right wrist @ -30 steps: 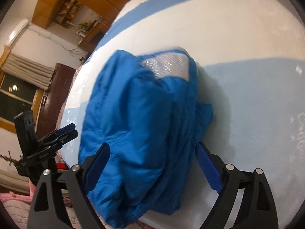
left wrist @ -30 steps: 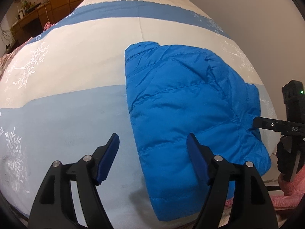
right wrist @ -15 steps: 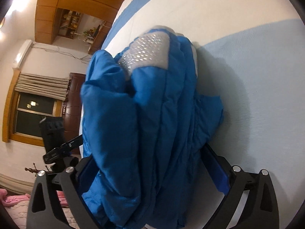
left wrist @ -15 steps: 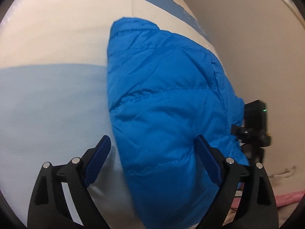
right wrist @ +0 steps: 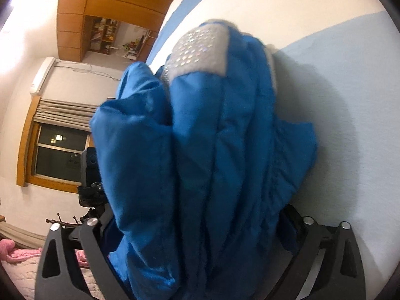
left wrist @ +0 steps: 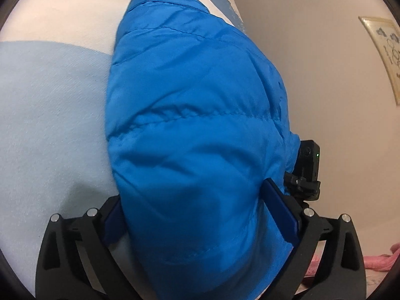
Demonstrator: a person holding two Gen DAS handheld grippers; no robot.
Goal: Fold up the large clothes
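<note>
A bright blue quilted puffer jacket [left wrist: 195, 115] lies folded on the bed, with a silver sequinned patch [right wrist: 197, 50] showing in the right wrist view. My left gripper [left wrist: 200, 222] is open, its jaws wide on either side of the jacket's near end. My right gripper [right wrist: 197, 235] is also open and straddles the bunched jacket [right wrist: 212, 162] from the opposite end. Much of each blue pad is hidden by fabric. Each gripper's body shows past the jacket in the other's view.
The bed cover [left wrist: 50, 115] has cream and light blue bands. A plain wall [left wrist: 337, 87] stands right of the bed. A window [right wrist: 57, 157], wooden cabinets [right wrist: 100, 5] and pink fabric [right wrist: 15, 252] show beyond the bed's edge.
Both grippers have moved forward onto the jacket from opposite ends, so fabric now fills the space between the jaws. Both jaws stay wide.
</note>
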